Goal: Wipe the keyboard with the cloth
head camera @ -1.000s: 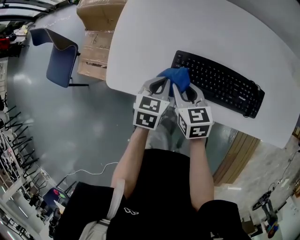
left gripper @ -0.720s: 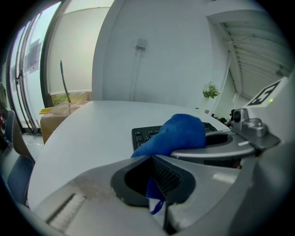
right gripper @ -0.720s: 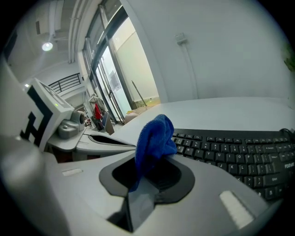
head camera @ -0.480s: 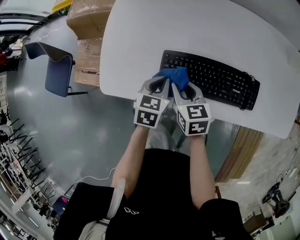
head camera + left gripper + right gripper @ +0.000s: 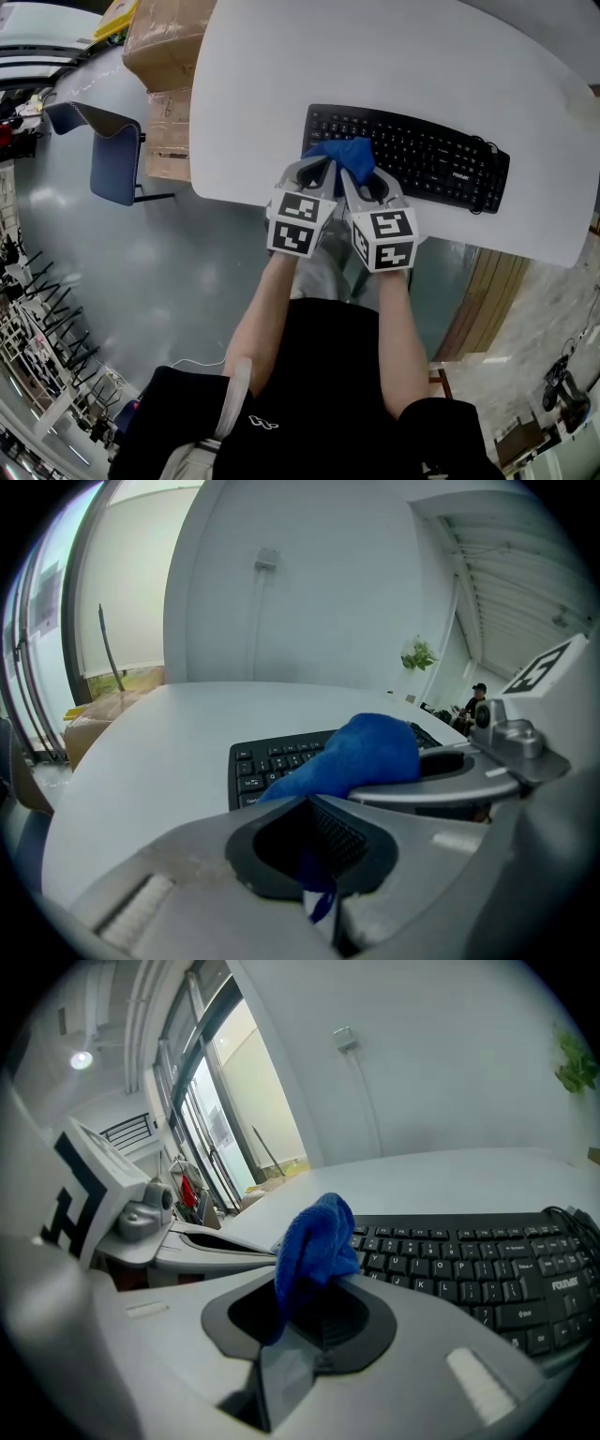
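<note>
A black keyboard (image 5: 422, 159) lies along the near edge of the white table (image 5: 375, 56). A bunched blue cloth (image 5: 343, 154) rests on the keyboard's left part. Both grippers hold it side by side: my left gripper (image 5: 319, 172) is shut on its left end and my right gripper (image 5: 361, 178) on its right end. In the left gripper view the blue cloth (image 5: 361, 752) bulges above the shut jaws of the left gripper (image 5: 321, 860), with the keyboard (image 5: 267, 761) behind. The right gripper view shows the cloth (image 5: 314, 1237) pinched in the right gripper (image 5: 298, 1330), and the keyboard (image 5: 478, 1260) stretches off to the right.
Cardboard boxes (image 5: 159, 56) and a blue chair (image 5: 114, 150) stand on the floor left of the table. The table's near edge (image 5: 244, 192) runs just under the grippers. The keyboard's cable (image 5: 485, 141) leaves its far right end. Bare tabletop lies beyond the keyboard.
Both grippers and the cloth have shifted rightward along the keyboard, from its left end to further in over the keys. The head camera has also moved.
</note>
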The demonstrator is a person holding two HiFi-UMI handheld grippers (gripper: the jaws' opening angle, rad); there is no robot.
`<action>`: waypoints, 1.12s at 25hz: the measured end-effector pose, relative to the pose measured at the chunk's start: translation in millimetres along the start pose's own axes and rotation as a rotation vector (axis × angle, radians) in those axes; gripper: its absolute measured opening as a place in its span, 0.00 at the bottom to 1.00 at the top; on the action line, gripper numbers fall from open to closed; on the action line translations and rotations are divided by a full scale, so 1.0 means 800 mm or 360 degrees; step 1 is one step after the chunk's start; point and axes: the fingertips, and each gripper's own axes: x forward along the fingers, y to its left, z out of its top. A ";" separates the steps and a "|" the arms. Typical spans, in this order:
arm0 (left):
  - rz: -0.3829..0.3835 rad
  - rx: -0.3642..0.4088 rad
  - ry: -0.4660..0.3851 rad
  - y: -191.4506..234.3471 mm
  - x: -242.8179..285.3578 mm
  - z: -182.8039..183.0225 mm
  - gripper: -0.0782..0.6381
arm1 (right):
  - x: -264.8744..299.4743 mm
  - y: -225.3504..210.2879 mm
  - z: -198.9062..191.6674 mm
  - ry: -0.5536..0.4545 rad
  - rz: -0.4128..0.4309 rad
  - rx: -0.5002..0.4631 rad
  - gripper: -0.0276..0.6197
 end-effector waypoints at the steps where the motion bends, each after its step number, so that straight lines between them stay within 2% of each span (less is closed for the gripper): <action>1: -0.0002 0.0002 0.0003 -0.002 0.001 0.000 0.10 | -0.001 -0.002 -0.001 0.0000 -0.0001 0.0002 0.18; 28: -0.0093 0.0082 0.0061 -0.066 0.033 0.015 0.10 | -0.045 -0.059 -0.009 -0.0010 -0.0085 0.0066 0.18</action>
